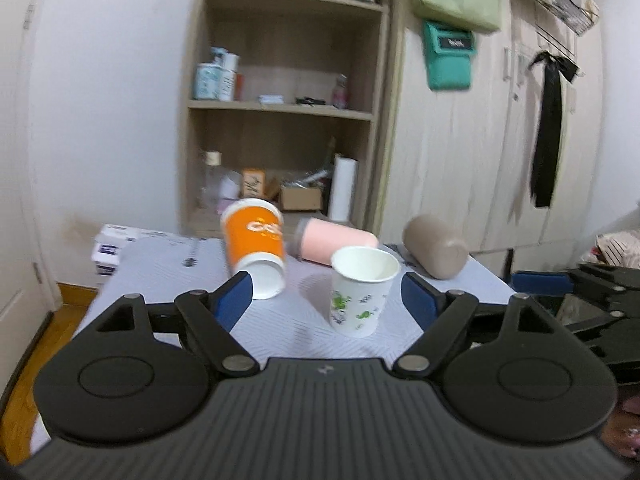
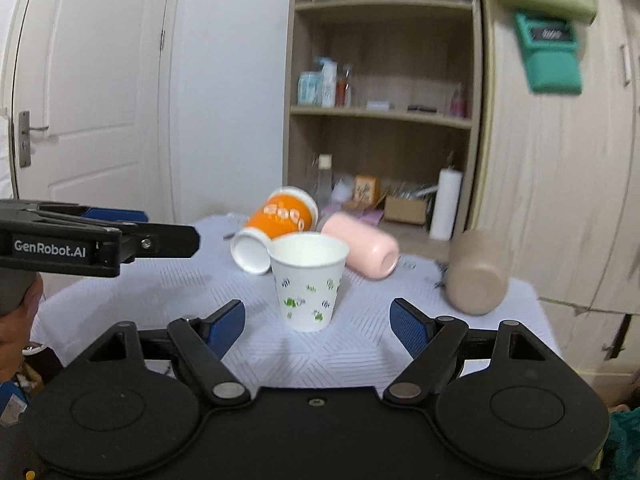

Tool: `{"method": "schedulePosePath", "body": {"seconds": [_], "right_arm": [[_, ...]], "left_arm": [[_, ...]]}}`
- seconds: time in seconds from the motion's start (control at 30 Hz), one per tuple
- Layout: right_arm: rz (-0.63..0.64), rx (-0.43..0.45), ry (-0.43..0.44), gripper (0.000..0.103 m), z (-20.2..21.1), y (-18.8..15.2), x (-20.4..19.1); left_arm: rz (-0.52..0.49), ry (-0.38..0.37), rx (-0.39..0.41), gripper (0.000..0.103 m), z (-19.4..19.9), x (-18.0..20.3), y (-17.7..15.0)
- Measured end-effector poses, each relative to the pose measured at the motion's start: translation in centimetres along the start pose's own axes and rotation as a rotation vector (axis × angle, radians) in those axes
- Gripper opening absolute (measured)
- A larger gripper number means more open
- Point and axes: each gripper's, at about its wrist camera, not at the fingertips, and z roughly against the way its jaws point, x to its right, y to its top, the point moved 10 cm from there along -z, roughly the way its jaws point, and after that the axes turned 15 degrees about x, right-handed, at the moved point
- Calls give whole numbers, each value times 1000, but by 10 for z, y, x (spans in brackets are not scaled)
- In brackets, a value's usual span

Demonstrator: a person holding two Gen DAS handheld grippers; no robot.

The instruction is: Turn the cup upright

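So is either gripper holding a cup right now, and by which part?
Nothing is held. The left gripper and right gripper are both open, short of the white cup.

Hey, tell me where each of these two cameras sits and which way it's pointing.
Left wrist: rides on the left claw, open, facing forward over the table toward the shelf; the right claw shows at its right edge.
Right wrist: rides on the right claw, open, facing the same way; the left claw and a hand show at left.
Shared: white cup upright, orange cup, pink cup and tan cup lying down.
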Motion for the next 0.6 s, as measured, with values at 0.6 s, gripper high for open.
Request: {"method": "schedulePosePath", "body": {"seconds": [0.6], "right_arm": [[-22, 112, -165, 84, 66, 26, -11]], "left_arm": [[-21, 75, 6, 92, 56, -9, 8]]}}
